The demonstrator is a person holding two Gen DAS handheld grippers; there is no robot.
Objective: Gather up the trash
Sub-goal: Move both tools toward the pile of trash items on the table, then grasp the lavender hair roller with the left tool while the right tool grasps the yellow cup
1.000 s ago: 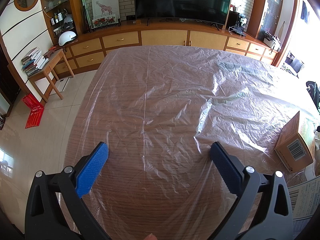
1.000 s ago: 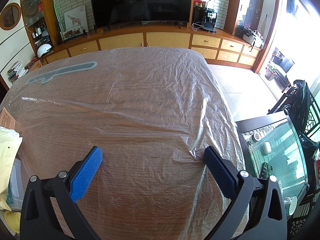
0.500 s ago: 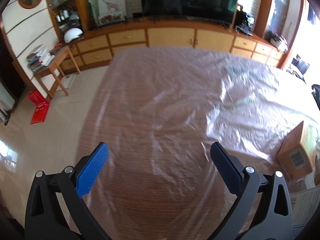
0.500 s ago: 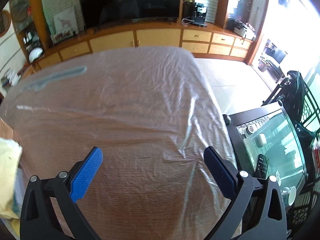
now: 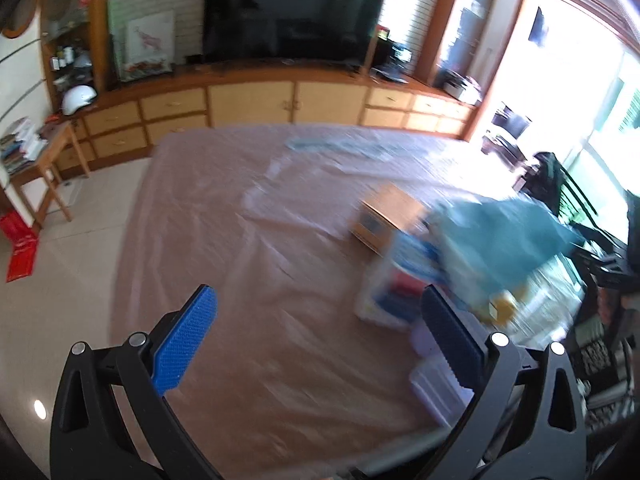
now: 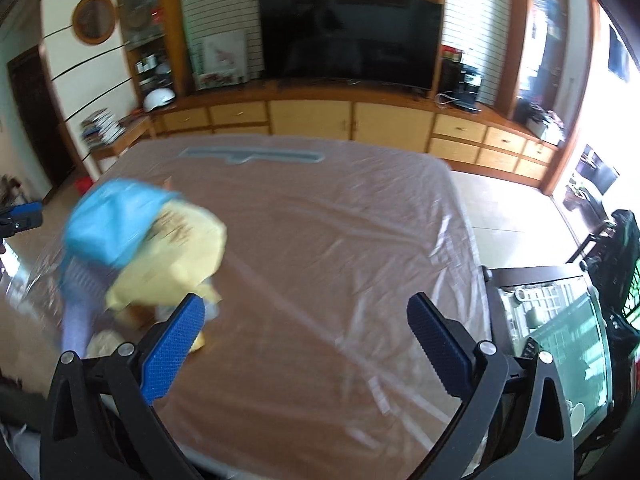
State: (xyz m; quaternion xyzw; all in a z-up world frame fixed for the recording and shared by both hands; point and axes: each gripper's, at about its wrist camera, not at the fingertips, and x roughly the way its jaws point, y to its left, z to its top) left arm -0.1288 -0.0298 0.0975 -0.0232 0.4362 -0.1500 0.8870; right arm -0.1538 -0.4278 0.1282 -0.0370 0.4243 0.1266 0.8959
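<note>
On the desk point(image 5: 240, 240), under its clear plastic cover, the trash pile point(image 5: 460, 264) sits near the right edge. Both the left gripper point(image 5: 320, 344) and right gripper point(image 6: 306, 340) have fingers wide apart, holding nothing. A grab now might catch the slippery cover and drag everything off. Any writing is too blurry to read.

No text can be read in either view; both are blurred by motion. The cardboard box point(image 5: 386, 216), right of centre in the left wrist view, carries a pale label, but its print is only a smear. The yellow bag point(image 6: 176, 256), at the left of the right wrist view, shows dark marks, too blurred to read.
</note>
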